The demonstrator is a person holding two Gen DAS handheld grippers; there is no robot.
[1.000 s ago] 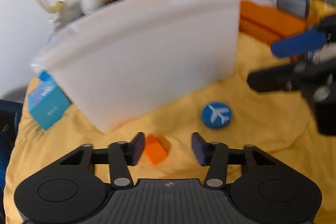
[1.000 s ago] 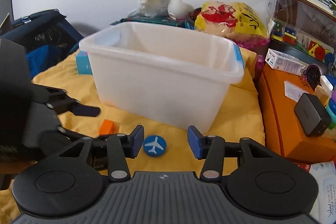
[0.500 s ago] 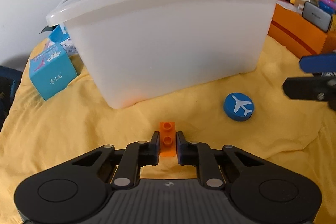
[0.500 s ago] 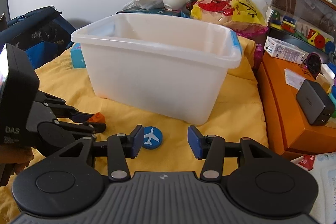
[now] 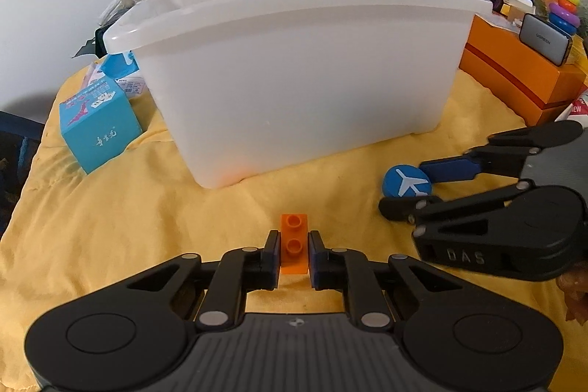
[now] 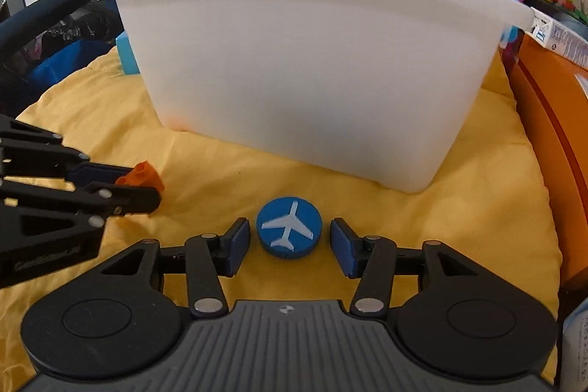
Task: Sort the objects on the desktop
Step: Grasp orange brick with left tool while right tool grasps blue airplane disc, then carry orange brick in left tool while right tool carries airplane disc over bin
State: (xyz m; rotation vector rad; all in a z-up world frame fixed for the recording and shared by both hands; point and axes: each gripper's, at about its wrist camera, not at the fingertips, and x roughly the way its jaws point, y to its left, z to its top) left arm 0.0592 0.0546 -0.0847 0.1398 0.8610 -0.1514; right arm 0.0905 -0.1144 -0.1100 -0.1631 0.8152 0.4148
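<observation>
Since a second ago: left gripper (image 5: 293, 254) gone from open beside the orange brick (image 5: 293, 244) to clamped on it; right gripper (image 6: 290, 247) lowered to the yellow cloth (image 6: 477, 208), now straddling the blue airplane disc (image 6: 289, 227), previously ahead of and left of its fingers.

Far left, left wrist view: teal carton (image 5: 97, 125) on the cloth, tilted, just beside the left wall of the white bin (image 5: 301, 72).

Centre-left: brick pinched between both blue pads, studs facing up toward the camera, front half projecting past the fingertips. In the right wrist view brick looks raised slightly off the cloth; contact with cloth cannot be confirmed. Brick near the bin's front wall, not touching.

Centre-right: disc flat on the cloth, airplane face up, between the right gripper's pads. Jaws apart; small gap visible on each side of the disc, narrower on the left pad. No contact seen. Disc in front of the bin, apart from it.

Right: orange box (image 5: 514, 76) against the cloth edge, grey charger (image 5: 545, 39) resting on top.
</observation>
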